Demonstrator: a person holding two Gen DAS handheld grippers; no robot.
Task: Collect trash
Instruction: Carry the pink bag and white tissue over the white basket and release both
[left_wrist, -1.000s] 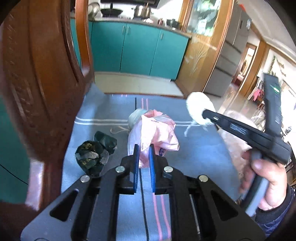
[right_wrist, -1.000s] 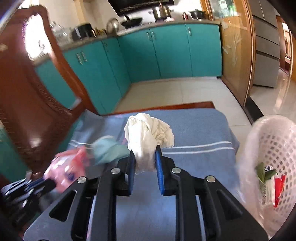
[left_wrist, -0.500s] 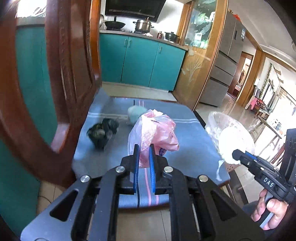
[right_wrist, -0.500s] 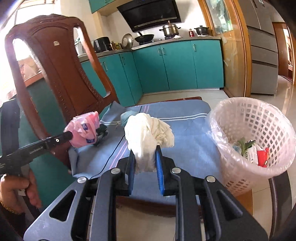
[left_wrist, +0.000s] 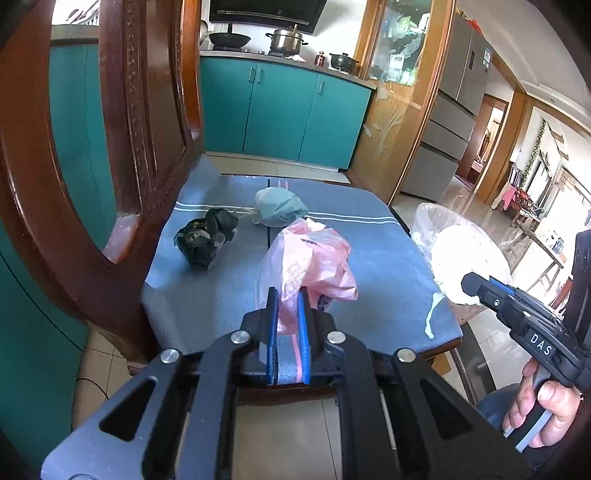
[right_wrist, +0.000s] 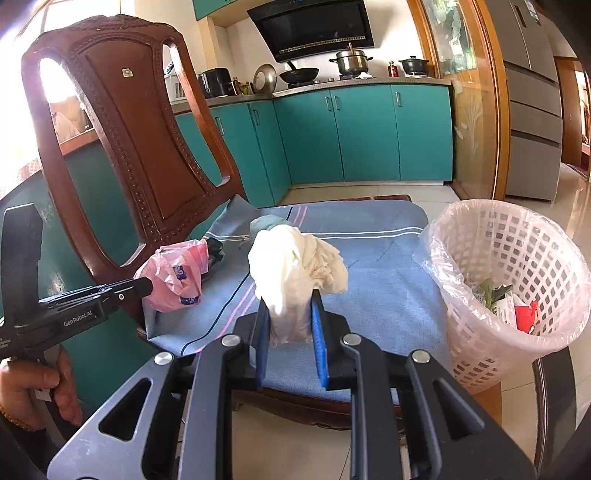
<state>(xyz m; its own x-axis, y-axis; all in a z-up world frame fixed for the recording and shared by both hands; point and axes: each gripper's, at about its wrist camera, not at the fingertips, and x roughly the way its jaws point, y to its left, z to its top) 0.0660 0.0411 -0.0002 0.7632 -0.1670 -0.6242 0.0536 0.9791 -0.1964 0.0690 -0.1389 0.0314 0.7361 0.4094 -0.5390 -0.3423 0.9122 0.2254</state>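
My left gripper (left_wrist: 287, 295) is shut on a crumpled pink plastic bag (left_wrist: 314, 258), held above the front of the blue-clothed chair seat (left_wrist: 388, 266); it also shows in the right wrist view (right_wrist: 173, 280). My right gripper (right_wrist: 290, 299) is shut on a white crumpled tissue wad (right_wrist: 295, 266), held over the seat's front edge, left of the white lattice trash basket (right_wrist: 517, 258). The wad shows in the left wrist view (left_wrist: 461, 258) in front of the basket. A dark green wrapper ball (left_wrist: 205, 240) and a teal face mask (left_wrist: 279, 206) lie on the seat.
The carved wooden chair back (right_wrist: 129, 122) rises at the left. The basket holds a plastic liner and some trash (right_wrist: 506, 299). Teal kitchen cabinets (right_wrist: 369, 136) and tiled floor lie beyond. A glass table edge (right_wrist: 554, 406) runs at the lower right.
Both grippers have pulled back and up from the seat, each still holding its item. The whole seat and the basket now come into view.
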